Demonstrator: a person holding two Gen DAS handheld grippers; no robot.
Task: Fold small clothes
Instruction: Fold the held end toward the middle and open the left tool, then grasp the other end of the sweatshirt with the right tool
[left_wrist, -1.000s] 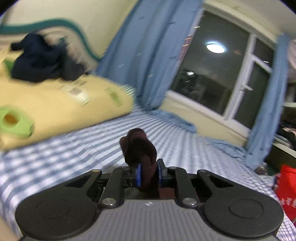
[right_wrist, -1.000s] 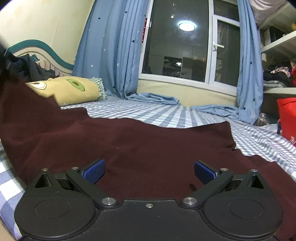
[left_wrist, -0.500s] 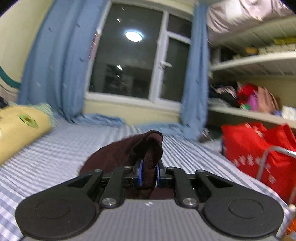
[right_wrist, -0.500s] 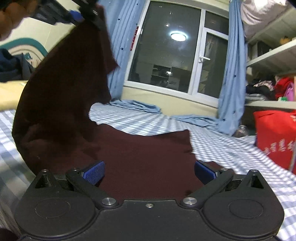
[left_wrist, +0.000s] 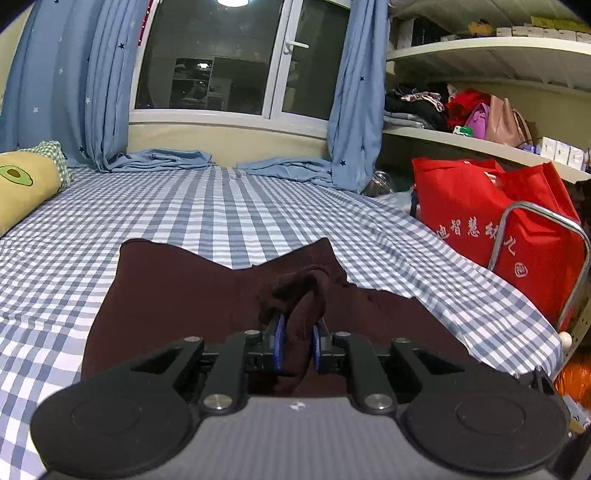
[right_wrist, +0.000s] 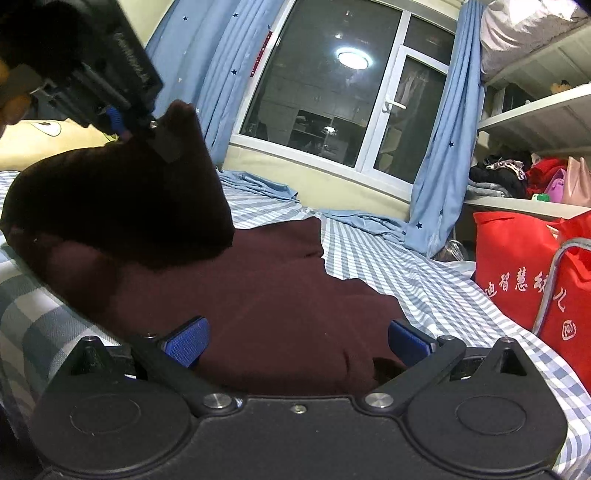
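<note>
Dark maroon soft-fabric garment (left_wrist: 177, 295) spread on bed with blue-and-white checked sheet (left_wrist: 207, 210). Left gripper (left_wrist: 295, 347) clenched on bunched fold of garment, blue pads pressing cloth both sides. From right wrist view, left gripper (right_wrist: 122, 122) up at left, lifted flap of garment (right_wrist: 122, 206) hanging from it, doubled over flat part. Right gripper (right_wrist: 297, 339) released, jaws wide apart, low over near edge of garment, nothing pinched. Red fabric bag with white characters (left_wrist: 491, 225) beside bed at right. Yellow avocado-print pillow (left_wrist: 22, 184) at left.
</note>
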